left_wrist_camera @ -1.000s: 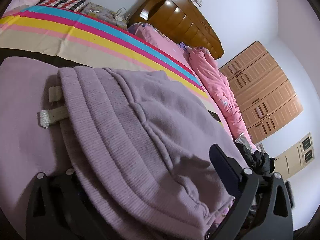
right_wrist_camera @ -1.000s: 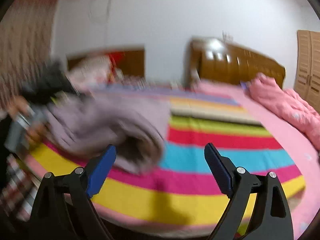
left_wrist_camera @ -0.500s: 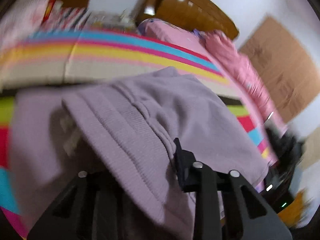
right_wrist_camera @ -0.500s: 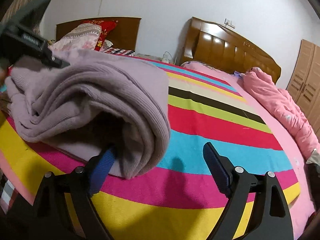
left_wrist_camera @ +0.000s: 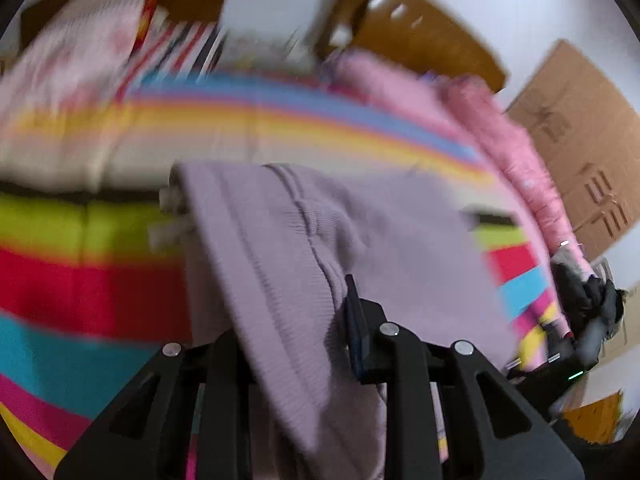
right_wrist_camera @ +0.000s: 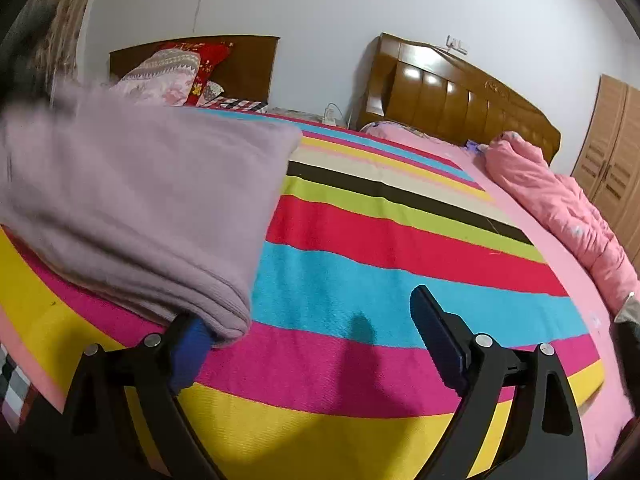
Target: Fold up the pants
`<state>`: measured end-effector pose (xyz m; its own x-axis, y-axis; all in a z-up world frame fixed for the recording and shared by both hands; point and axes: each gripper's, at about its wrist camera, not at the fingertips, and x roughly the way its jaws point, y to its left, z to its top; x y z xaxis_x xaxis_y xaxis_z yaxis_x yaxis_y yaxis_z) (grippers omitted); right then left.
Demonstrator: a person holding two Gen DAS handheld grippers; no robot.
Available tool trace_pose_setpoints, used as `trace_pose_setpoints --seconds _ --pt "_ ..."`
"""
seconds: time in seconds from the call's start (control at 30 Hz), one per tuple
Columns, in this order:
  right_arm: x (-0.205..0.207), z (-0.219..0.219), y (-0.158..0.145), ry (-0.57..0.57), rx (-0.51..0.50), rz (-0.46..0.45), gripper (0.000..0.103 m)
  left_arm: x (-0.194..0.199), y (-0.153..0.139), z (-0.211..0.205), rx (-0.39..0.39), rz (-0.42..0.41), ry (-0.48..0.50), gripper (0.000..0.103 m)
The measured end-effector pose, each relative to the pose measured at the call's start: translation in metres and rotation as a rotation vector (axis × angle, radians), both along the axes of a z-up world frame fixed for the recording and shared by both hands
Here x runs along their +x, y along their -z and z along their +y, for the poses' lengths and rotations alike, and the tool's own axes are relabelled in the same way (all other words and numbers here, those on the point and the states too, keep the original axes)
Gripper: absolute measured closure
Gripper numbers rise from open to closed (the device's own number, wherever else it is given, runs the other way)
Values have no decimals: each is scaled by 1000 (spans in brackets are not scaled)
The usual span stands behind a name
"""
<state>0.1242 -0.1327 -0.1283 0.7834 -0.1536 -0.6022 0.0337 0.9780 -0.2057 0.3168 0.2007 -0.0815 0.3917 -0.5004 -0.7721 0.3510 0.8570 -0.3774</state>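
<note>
The left tool (left_wrist_camera: 296, 316) has just closed and grips a fold of the lilac knitted pants (left_wrist_camera: 304, 240), which lie bunched on the striped multicoloured bedspread (right_wrist_camera: 400, 240). The right tool (right_wrist_camera: 316, 332) stands wide, empty, beside them.

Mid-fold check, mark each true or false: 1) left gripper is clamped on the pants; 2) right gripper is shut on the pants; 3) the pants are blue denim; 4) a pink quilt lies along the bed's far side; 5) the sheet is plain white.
1) True. The left gripper has closed on the waistband edge of the pants.
2) False. The right gripper is open; one of its fingers sits under the pants' folded edge, the other stands clear over the sheet.
3) False. They are lilac knit.
4) True. The quilt lies there, near the headboard.
5) False. It has bright multicoloured stripes.
</note>
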Motion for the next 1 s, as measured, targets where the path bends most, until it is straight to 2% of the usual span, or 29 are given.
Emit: trace_pose_setpoints --seconds 0.03,0.07,0.13,0.23,0.37,0.43,0.5,0.53,0.57,0.6,0.67,0.73,0.8,0.9,1.0 --pt "0 0 0 -3 -4 1 15 -1 13 9 -46 8 -16 77" --pt "0 0 0 -8 -11 2 15 -3 20 23 -154 5 -34 77" --pt "0 1 -1 -9 -16 3 14 -5 26 34 -240 7 -54 77" --pt "0 1 -2 -6 -22 1 14 -7 25 30 -223 -20 -64 76" --pt "-1 2 -2 -6 -14 1 14 -11 24 29 -219 -25 -77 70" --pt "-1 2 -2 -9 -18 3 14 -17 19 28 -177 -44 -98 61" --pt "0 3 -3 -14 -25 6 14 -28 2 23 -58 -104 -154 36" --pt "0 3 -3 -14 -28 6 14 -37 -9 19 34 -150 -212 25" --pt "0 3 -4 -14 -28 6 14 -54 -29 12 168 -253 -303 12" --pt "0 3 -4 -11 -24 7 14 -66 -41 8 223 -323 -342 5" --pt "0 3 -4 -8 -21 8 14 -88 -60 -7 259 -418 -329 2" --pt "-1 4 -7 -13 -21 21 14 -102 -67 -25 262 -458 -264 2" --pt "-9 6 -14 -44 -14 44 14 -113 -67 -48 318 -490 -204 2" --pt "-31 4 -29 -150 82 43 14 -113 -60 -64 344 -492 -175 2" --pt "-42 10 -53 -254 149 -14 14 -106 -42 -69 330 -437 -174 2"
